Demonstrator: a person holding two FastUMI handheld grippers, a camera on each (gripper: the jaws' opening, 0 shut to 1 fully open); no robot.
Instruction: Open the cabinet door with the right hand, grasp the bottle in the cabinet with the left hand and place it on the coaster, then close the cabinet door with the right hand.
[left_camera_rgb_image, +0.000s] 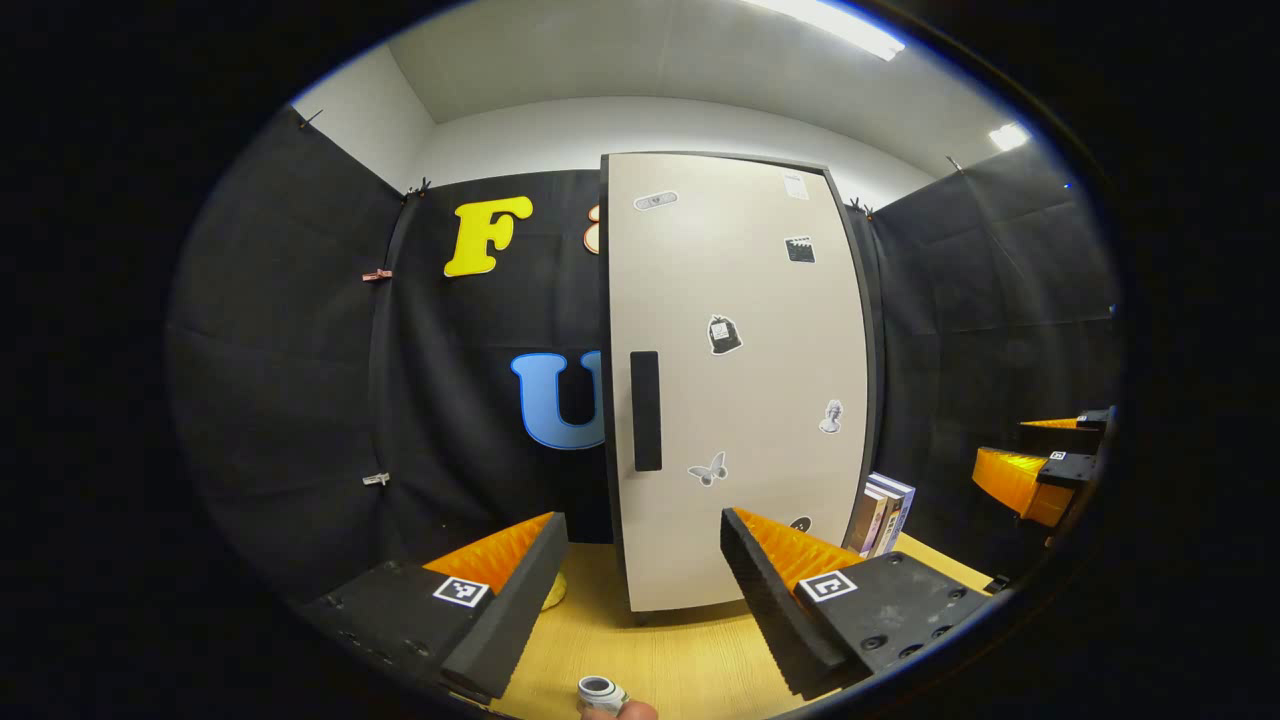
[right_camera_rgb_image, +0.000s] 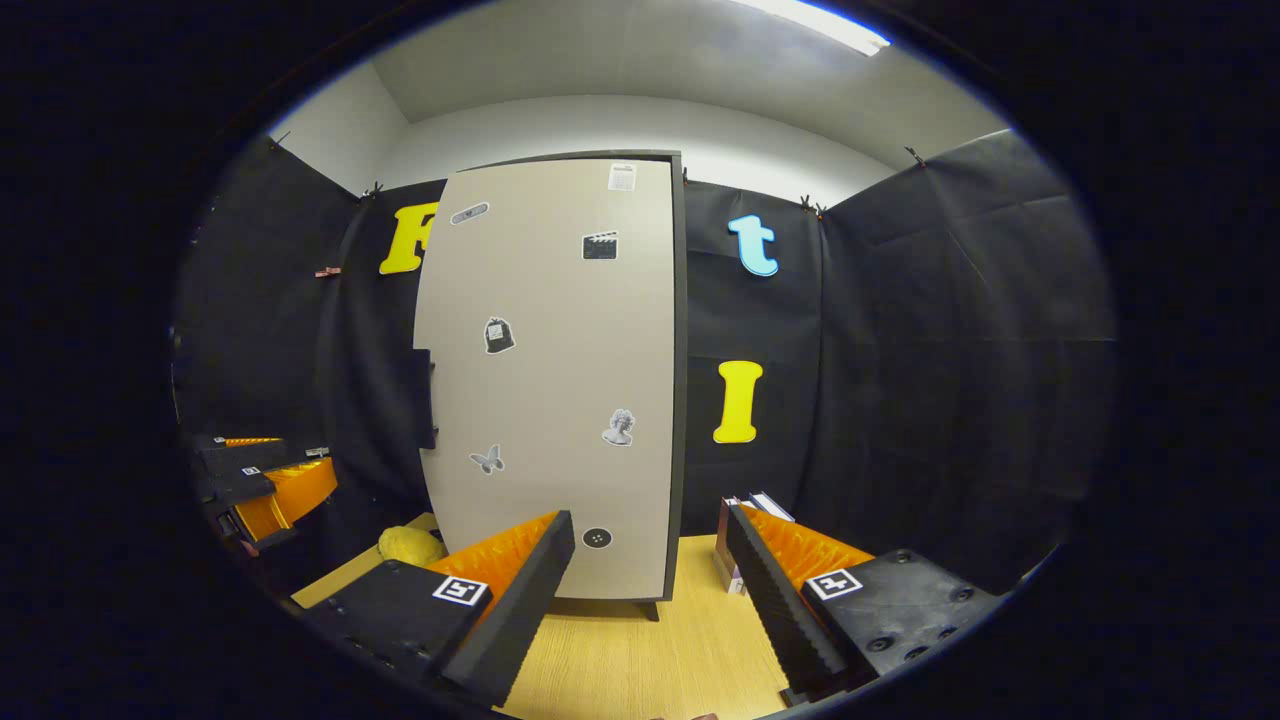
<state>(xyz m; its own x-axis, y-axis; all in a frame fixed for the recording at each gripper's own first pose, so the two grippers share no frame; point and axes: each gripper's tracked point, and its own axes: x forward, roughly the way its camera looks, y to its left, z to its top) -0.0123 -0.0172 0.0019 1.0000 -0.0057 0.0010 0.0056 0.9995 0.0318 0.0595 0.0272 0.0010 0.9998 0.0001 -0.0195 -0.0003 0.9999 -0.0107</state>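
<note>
Tall beige cabinet door (left_camera_rgb_image: 735, 400) with stickers and a black handle (left_camera_rgb_image: 646, 411): closed, upright on the wooden table (left_camera_rgb_image: 690, 660). Left gripper (left_camera_rgb_image: 640, 580) and right gripper (right_camera_rgb_image: 650, 580): released, apart from it. Bottle hidden.

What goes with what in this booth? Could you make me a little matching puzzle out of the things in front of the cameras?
Things:
1. cabinet door
2. handle
3. books
4. yellow lump

Descriptions:
A. lying to the left of the door
B. shut, dotted with stickers
C. dark upright bar at the door's left edge
D. standing to the right of the door

Pairs: 1-B, 2-C, 3-D, 4-A
</note>
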